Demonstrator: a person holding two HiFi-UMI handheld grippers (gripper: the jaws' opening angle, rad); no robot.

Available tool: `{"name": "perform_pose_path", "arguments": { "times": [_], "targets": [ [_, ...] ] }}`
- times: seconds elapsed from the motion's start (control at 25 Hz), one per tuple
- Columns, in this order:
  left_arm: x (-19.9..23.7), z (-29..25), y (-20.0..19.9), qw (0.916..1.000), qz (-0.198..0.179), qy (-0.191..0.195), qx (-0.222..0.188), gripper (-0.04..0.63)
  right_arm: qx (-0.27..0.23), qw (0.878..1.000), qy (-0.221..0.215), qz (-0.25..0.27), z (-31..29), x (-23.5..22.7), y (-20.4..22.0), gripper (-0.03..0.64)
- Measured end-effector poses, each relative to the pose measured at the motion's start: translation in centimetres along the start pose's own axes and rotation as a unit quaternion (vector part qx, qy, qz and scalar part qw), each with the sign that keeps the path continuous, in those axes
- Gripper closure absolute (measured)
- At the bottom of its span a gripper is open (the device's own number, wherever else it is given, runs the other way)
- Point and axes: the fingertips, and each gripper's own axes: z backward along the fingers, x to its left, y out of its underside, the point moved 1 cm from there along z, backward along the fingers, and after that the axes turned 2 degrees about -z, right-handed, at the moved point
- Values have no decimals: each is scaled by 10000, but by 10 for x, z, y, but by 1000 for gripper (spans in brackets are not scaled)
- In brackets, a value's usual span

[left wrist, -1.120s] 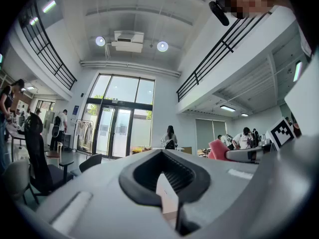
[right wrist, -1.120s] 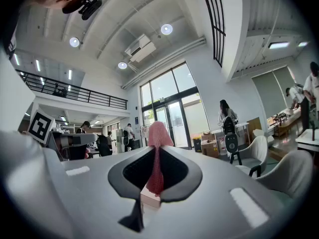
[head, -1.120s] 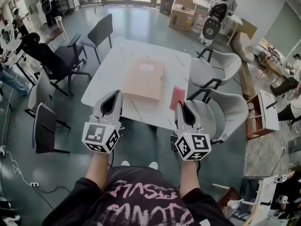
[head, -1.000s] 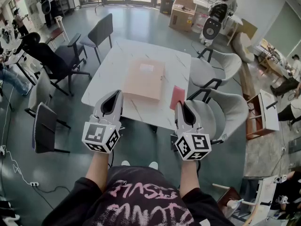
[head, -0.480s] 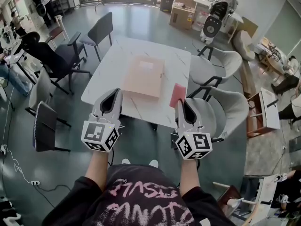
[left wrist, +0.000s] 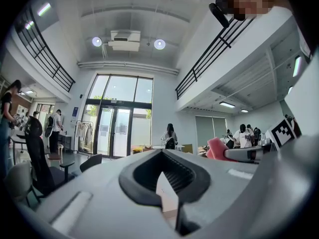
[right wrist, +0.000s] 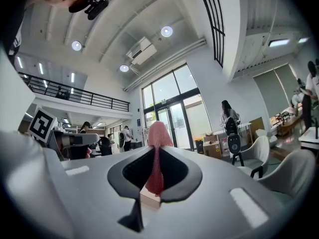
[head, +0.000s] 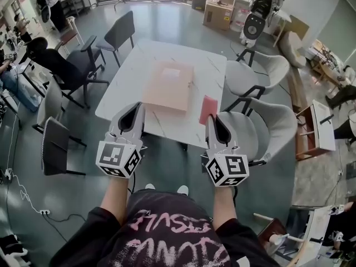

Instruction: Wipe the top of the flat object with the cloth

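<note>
Table (head: 127, 88) has shifted slightly up the head view; both grippers still wait short of its near edge. Left gripper (head: 139, 109) and right gripper (head: 211, 119) closed, empty. Pink cloth (head: 208, 109) lies at 3 o'clock of tan folder (head: 169, 86); wiping not begun

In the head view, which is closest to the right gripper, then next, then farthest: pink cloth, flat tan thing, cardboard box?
From the right gripper:
1. pink cloth, on the table near its right edge, just ahead.
2. flat tan object, mid-table, further left.
3. cardboard box, far back of the room.
</note>
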Motion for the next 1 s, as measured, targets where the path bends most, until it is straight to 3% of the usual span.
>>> {"name": "perform_pose_path", "arguments": {
  "times": [1.0],
  "targets": [
    [-42,-25,8,9996,-182,-106,163,595,24,9993,-344,-151,6,-36,7,569]
  ]
}}
